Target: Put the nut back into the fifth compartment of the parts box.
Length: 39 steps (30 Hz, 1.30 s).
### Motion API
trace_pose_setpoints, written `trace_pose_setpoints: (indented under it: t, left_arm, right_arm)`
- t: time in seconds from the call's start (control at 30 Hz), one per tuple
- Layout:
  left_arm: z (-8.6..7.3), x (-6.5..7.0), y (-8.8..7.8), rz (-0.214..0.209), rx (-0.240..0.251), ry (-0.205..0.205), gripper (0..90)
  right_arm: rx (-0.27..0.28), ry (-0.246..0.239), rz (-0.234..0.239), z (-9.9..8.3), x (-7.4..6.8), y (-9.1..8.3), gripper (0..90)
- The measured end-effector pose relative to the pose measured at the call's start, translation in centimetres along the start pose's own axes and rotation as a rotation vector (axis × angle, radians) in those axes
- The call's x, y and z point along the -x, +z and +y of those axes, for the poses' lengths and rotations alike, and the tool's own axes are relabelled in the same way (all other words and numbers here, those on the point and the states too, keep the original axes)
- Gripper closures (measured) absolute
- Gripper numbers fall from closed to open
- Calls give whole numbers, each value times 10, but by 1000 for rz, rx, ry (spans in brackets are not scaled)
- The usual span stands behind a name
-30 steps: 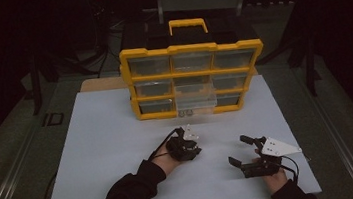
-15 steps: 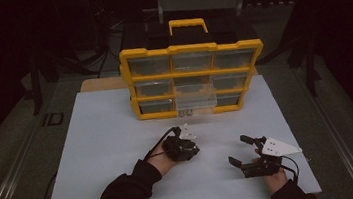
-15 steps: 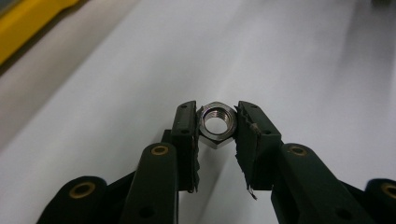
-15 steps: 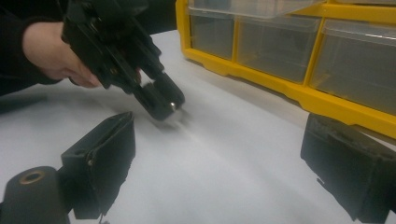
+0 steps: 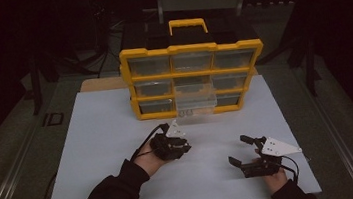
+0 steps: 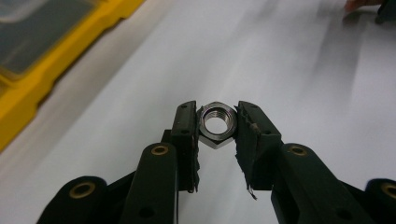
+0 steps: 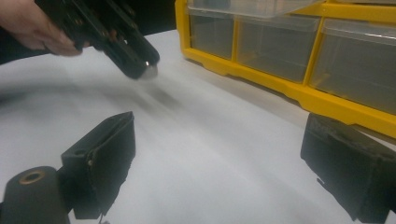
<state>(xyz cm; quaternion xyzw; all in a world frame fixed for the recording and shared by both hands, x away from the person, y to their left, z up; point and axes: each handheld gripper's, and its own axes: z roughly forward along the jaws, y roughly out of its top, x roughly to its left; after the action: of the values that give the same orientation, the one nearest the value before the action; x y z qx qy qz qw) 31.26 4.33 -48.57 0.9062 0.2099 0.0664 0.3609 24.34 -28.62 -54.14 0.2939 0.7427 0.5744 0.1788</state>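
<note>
**Nut pinched in the left gripper, short of the drawers**

A steel nut (image 6: 218, 124) is sitting clamped between the jaws of the left gripper (image 5: 173, 141), its threaded hole facing the camera, hanging over the white worktop (image 5: 93, 139). The yellow drawer box (image 5: 193, 77) is lying just ahead, one clear drawer (image 5: 196, 105) pulled out. The right gripper (image 5: 241, 153) is resting wide apart and empty, farther off.

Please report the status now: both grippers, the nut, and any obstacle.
Left gripper shut on hex nut, above the white mat. Right gripper open, empty. Nothing in the way; yellow organizer behind.
</note>
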Motion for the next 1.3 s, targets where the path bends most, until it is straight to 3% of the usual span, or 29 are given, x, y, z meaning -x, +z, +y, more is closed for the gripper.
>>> trace_pose_setpoints:
  t: [0.4,0.73,1.0,1.3]
  left_arm:
    - [7,-9,-41,48,44,-16,692]
    - [28,-17,-77,88,96,-11,692]
    - [53,-22,-97,97,147,-1,692]
    - [88,-29,-102,123,174,0,692]
  right_arm:
    - [1,-2,-1,0,0,0,105]
    - [0,-1,1,0,0,0,105]
    - [0,0,3,0,0,1,105]
    - [-7,4,3,-1,-1,2,105]
